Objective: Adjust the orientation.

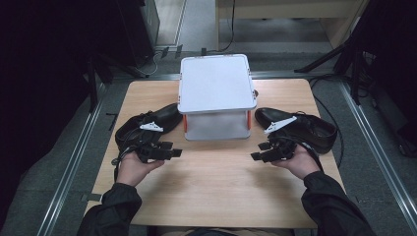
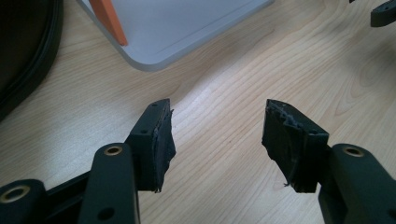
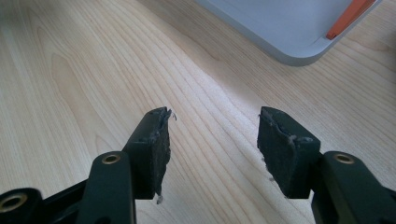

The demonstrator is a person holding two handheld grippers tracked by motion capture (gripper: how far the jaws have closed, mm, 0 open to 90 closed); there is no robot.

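Note:
A white lidded plastic box [image 1: 216, 96] with orange latches stands at the middle back of the wooden table [image 1: 216, 187]. One black leather shoe [image 1: 147, 125] lies to its left, another black shoe [image 1: 305, 128] to its right. My left gripper [image 1: 173, 149] hovers in front of the left shoe, open, nothing between its jaws. My right gripper [image 1: 259, 151] hovers in front of the right shoe, open and empty too. In the left gripper view the box's corner [image 2: 159, 32] and an orange latch [image 2: 109, 21] lie ahead of the gripper [image 2: 217, 135]. In the right gripper view the box's corner [image 3: 289, 28] sits ahead of the gripper [image 3: 214, 140].
Bare wood spreads between the two grippers and toward the near edge. Metal floor rails [image 1: 74, 162] run along both sides of the table. Dark stands and cables [image 1: 339, 54] crowd the floor behind it. The left shoe's sole [image 2: 23, 56] fills the left edge of the left gripper view.

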